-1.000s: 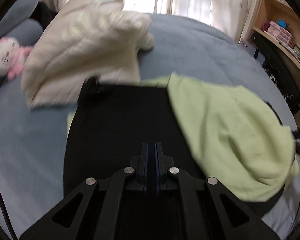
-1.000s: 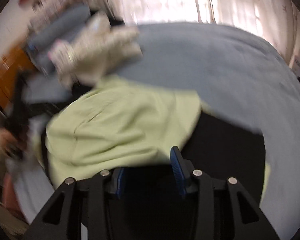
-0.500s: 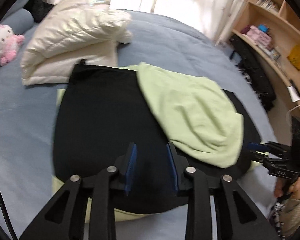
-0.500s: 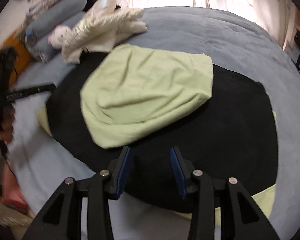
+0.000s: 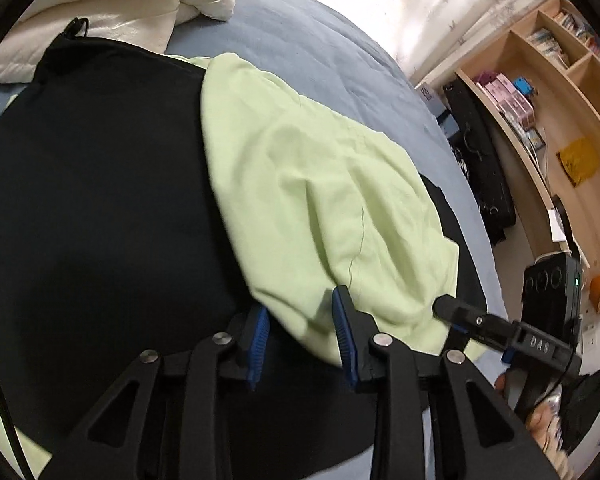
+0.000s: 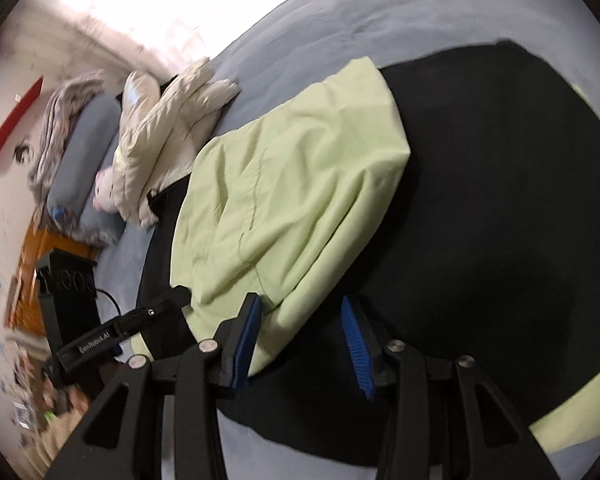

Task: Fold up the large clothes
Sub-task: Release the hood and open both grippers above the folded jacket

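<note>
Left tongs (image 5: 302, 312) closing over green garment (image 5: 320, 184)

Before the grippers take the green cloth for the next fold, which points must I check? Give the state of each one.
1. Light green cloth lies on the black garment: ok.
2. Cloth edge sits between the left gripper pads while the jaws are closing: ok.
3. Left pads already pinch it: cannot tell.
4. Right gripper open, near edge between its pads: ok.
5. Cloth smooth: not ok, wrinkled.
6. White padded jacket apart from the green cloth: ok.
</note>
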Motion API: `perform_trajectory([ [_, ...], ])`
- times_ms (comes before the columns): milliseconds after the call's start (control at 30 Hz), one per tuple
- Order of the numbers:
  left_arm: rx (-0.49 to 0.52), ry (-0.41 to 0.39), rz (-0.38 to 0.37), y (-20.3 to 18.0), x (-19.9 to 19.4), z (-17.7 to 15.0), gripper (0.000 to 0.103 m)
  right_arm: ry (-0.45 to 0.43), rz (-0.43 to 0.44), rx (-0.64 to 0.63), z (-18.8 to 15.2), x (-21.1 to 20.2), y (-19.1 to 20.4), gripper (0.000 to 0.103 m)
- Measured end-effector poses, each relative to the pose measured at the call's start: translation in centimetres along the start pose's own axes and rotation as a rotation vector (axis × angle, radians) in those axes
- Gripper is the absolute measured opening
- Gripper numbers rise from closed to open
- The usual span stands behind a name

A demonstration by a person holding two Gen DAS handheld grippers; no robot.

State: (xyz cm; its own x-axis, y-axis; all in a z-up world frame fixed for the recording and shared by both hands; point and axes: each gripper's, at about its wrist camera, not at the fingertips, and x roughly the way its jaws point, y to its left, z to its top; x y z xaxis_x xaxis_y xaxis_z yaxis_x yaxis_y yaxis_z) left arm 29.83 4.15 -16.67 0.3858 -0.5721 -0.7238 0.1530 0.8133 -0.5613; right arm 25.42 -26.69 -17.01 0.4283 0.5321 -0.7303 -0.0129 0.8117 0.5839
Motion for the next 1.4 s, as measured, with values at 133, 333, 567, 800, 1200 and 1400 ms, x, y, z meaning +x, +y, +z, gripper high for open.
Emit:
perform_trajectory([
  [133, 0.027, -0.022, 0.087, -1.3, 0.1, 0.3, 0.004, -0.04, 0.022, 0.036, -0.4, 0.3, 0.8, 0.01],
  [333, 0.109, -0.095, 0.181, -3.1, -3.2, 0.8, 0.004, -0.072, 0.079, 0.111, -1.8, -0.1, 2.2, 0.008],
  [567, 0.131, -0.043, 0.284, -1.4, -0.3, -1.2, 0.011, -0.027, -0.108, 0.044, -3.5, 2.0, 2.1, 0.012],
  [800, 0.165, -0.139, 0.342, -3.1, -3.4, -1.4, 0.017, -0.133, -0.248, -0.102, -3.9, -2.5, 4.4, 0.015],
  [1200, 0.172, -0.236, 0.283, -5.7, -2.3, 2.9, 0.017, -0.225, -0.177, -0.211, 2.5, 1.5, 8.8, 0.016],
  [1400, 0.133, -0.156, 0.295, -4.5, 2.2, 4.8, 0.017, -0.17, -0.199, -0.193, 4.3, 6.5, 8.1, 0.016],
])
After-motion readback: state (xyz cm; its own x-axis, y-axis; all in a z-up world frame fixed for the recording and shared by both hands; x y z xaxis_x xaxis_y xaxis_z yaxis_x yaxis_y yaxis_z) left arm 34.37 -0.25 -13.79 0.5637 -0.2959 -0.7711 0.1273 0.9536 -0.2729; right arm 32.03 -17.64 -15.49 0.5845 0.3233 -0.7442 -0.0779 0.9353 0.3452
